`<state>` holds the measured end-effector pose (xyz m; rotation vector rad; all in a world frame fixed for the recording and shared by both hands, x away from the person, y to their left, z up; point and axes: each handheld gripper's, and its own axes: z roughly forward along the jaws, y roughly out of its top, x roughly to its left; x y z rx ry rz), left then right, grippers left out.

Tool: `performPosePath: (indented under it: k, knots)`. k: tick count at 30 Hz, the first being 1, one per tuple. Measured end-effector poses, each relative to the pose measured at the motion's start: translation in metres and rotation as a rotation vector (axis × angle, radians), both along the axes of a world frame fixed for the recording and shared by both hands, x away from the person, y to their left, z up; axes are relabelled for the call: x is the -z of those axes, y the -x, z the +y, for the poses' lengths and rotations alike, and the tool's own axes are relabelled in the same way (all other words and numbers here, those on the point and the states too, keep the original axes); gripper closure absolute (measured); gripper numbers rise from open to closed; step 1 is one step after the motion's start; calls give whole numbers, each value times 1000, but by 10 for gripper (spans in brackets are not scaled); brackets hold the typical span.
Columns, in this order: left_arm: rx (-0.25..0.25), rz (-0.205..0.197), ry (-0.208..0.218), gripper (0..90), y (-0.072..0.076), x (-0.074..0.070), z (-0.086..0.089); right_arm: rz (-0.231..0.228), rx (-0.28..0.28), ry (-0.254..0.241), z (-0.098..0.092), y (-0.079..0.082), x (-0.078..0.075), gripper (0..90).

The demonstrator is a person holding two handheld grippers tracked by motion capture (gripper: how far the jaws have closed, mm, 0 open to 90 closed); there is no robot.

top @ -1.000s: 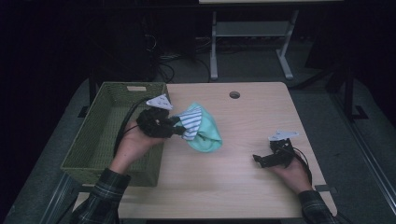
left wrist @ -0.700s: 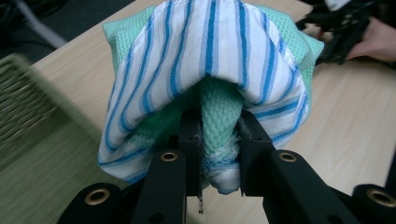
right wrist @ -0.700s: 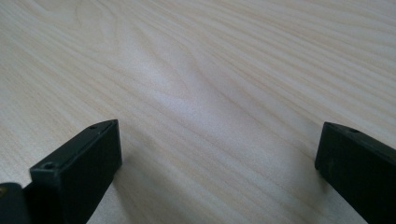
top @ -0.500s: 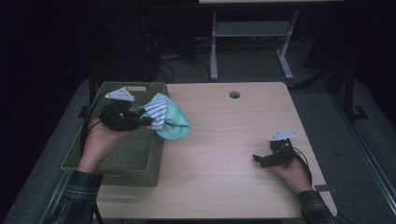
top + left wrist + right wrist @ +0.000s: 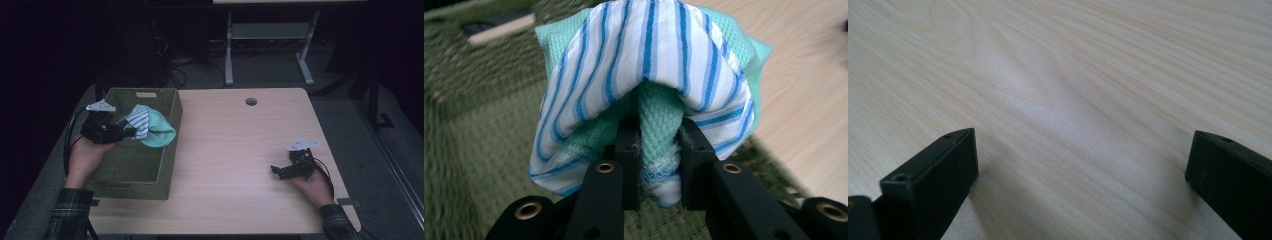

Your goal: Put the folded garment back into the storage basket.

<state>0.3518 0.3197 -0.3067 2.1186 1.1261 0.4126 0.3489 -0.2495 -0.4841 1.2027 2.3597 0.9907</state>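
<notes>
A bundle of cloths, one mint green and one white with blue stripes, hangs over the green woven basket at the table's left. My left gripper is shut on it. In the left gripper view the two black jaws pinch the cloths, with the striped one folded over the green one, and my left gripper is above the basket's floor. My right gripper rests low on the table at the right, open, with bare wood between its jaws in the right gripper view.
The light wooden table has a round cable hole near its far edge. Beyond it are a dark floor, cables and a white desk frame. The basket's right wall stands between the cloths and the open tabletop.
My left gripper has carried the cloths leftward from above the table's middle to above the basket. The right gripper has stayed where it was.
</notes>
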Motion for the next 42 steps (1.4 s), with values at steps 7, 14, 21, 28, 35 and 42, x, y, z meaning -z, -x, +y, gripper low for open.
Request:
performPosePath:
  k: [7, 14, 21, 28, 35, 42]
  knots:
    - [-52, 51, -6, 743, -9, 29, 14, 1, -3, 0, 0, 0, 0, 0]
    - [-72, 104, -17, 743, -19, 54, 21, 7, -4, -2, 0, 0, 0, 1]
    - [-90, 148, -53, 739, -26, 73, 26, 8, -4, -2, 1, 0, 0, 0]
    - [-111, 136, -59, 515, -25, 75, 26, 8, -4, -2, 1, 0, 0, 0]
    - [-84, 89, -26, 299, -20, 55, 12, 8, -4, -2, 1, 0, 0, 1]
    - [-31, 45, 22, 223, -14, 39, -21, 7, -4, -2, 1, 0, 0, 1]
